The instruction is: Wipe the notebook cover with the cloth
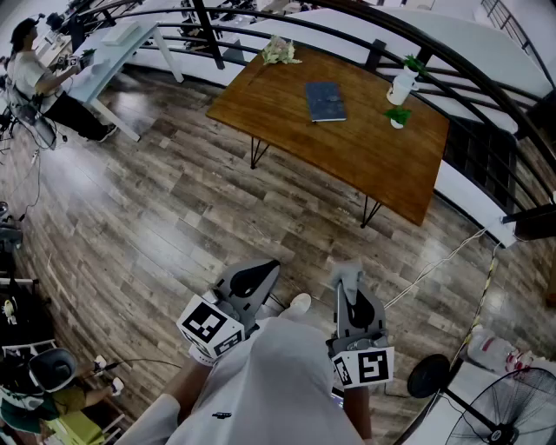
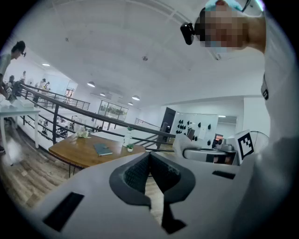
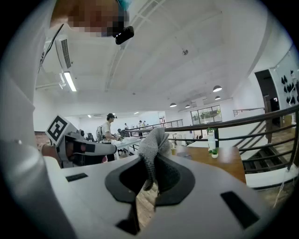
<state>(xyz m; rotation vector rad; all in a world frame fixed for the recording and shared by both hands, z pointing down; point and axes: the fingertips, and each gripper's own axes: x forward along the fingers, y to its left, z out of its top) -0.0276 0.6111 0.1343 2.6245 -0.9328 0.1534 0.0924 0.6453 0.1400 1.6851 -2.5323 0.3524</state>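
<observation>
item: notebook, dark blue-grey cover, closed, lying flat near the middle of a wooden bench on thin black legs; in the head view it sits at 12 o'clock from both claws and well apart from them, with open plank floor between. bench companions: white bottle upright at 3 o'clock of the notebook, small potted plant just beside the bottle at its 6 o'clock, pale bunch near the bench edge at 10 o'clock of the notebook; none touches the notebook. item: cloth, grey, knitted texture, bunched and standing up out of the right claw, whose pads are closed on its lower part. item: left claw, ribbed pads pressed together, nothing between them, held at 9 o'clock of the right claw, both low in front of the holder's body. surroundings: dark curved railing behind the bench at 12 o'clock; a person at a white desk at 10 o'clock of the head view; a fan on the floor at 4 o'clock.
</observation>
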